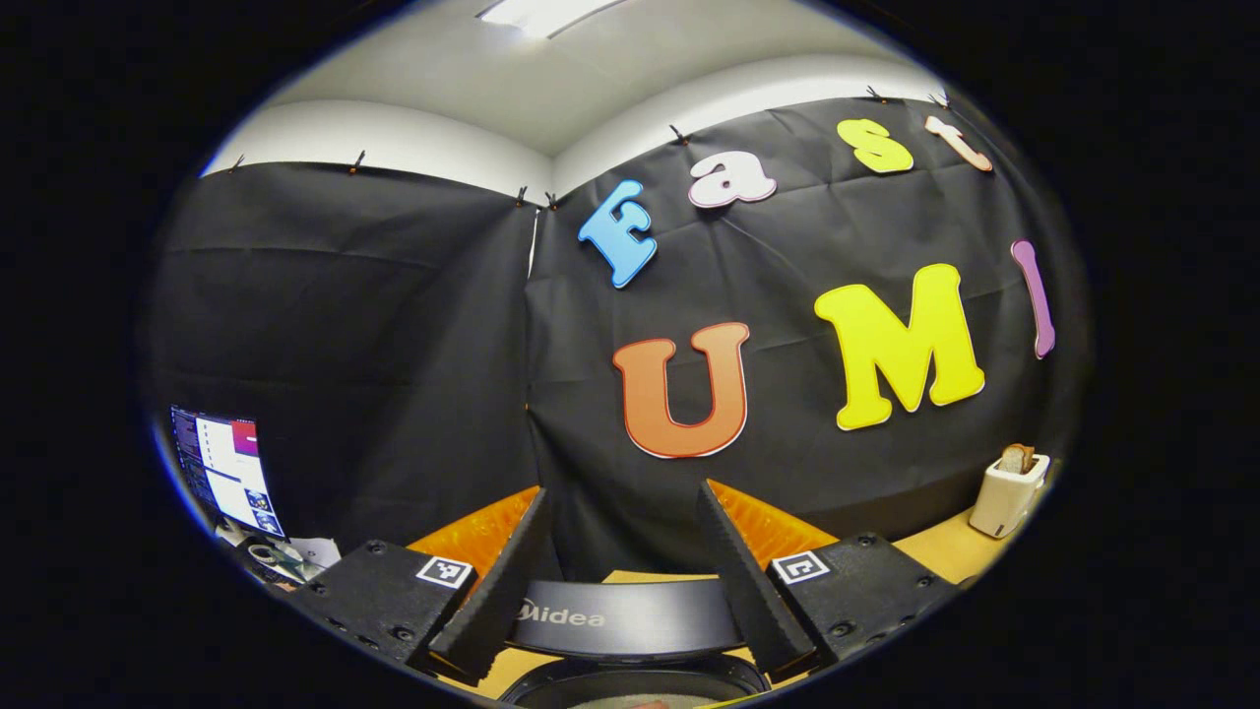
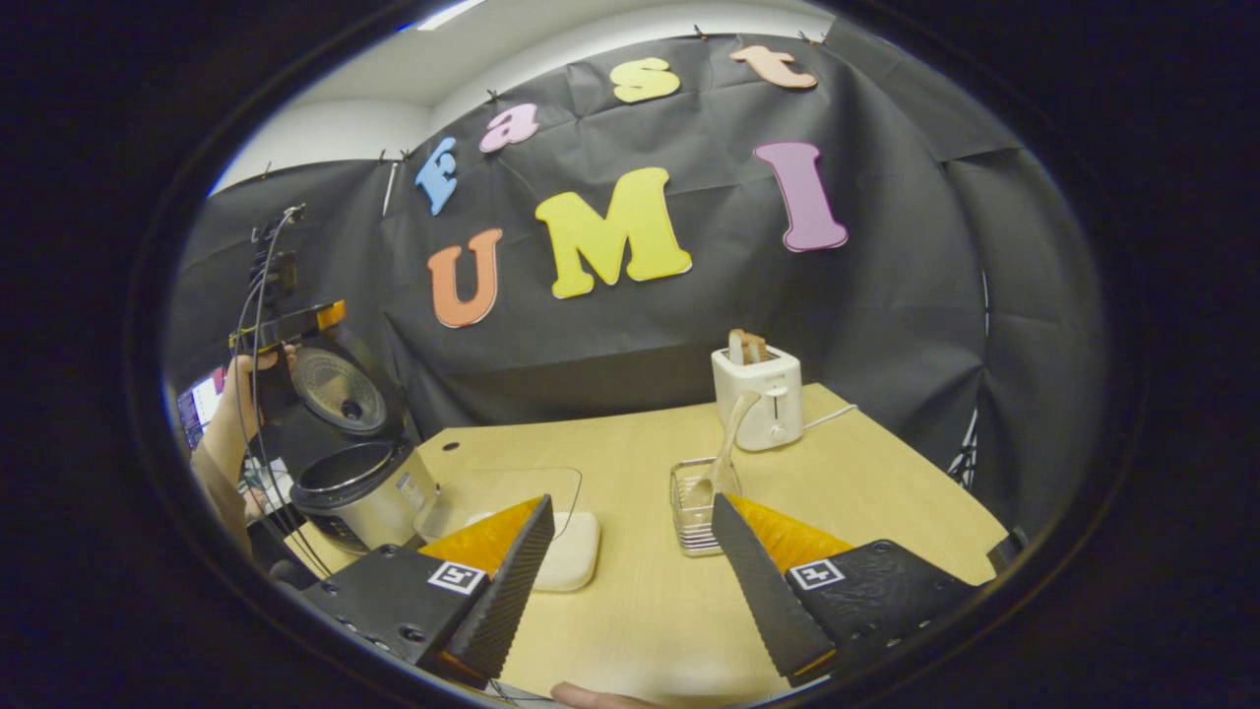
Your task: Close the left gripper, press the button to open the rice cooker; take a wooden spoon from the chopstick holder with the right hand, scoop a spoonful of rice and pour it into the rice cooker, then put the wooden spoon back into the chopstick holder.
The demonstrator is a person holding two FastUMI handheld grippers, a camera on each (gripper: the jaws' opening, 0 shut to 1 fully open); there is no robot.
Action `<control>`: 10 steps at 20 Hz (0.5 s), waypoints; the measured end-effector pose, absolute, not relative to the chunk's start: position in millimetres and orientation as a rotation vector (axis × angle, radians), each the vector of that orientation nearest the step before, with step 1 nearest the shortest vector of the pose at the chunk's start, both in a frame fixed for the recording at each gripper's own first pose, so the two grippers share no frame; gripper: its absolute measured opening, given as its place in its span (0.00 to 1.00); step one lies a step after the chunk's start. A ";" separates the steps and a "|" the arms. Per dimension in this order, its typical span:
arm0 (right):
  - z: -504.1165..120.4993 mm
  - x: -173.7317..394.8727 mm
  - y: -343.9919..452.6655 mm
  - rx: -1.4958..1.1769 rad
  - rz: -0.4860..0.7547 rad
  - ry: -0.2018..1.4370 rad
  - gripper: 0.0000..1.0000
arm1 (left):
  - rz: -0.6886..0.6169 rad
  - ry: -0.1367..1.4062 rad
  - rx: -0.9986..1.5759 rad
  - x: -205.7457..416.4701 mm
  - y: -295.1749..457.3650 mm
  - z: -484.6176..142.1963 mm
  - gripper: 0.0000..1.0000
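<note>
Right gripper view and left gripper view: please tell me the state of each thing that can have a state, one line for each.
Rice cooker: lid open, raised upright.
Wooden spoon: standing in the chopstick holder, not gripped.
Toaster: bread sticking up from the slot.
Right gripper: fingers open, holding nothing.
Left gripper: fingers open, holding nothing, above the cooker.
Rice container: on the table, clear lid beside it.
</note>
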State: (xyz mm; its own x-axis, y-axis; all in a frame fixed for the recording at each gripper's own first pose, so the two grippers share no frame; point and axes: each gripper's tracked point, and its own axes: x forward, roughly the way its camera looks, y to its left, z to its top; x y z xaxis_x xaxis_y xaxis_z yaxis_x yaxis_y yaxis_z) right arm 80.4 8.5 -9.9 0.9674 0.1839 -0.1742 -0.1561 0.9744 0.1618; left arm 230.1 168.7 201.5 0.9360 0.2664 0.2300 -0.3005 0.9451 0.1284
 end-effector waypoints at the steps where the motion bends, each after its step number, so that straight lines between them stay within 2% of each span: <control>1: -10.6 80.6 10.8 0.148 0.176 0.194 0.96 | 0.297 -0.194 0.154 220.8 166.5 194.1 0.94; 10: -32.5 79.3 45.7 0.057 0.226 0.233 0.96 | 0.288 -0.161 0.129 148.3 149.7 115.5 0.94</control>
State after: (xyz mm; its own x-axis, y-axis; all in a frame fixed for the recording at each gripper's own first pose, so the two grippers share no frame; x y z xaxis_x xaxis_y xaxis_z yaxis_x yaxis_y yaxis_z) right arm 79.3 45.7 -32.5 0.9478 0.2281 -0.2229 -0.2150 0.9732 0.0818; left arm 148.3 149.7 115.5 0.9462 0.2714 0.1765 -0.2919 0.9509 0.1032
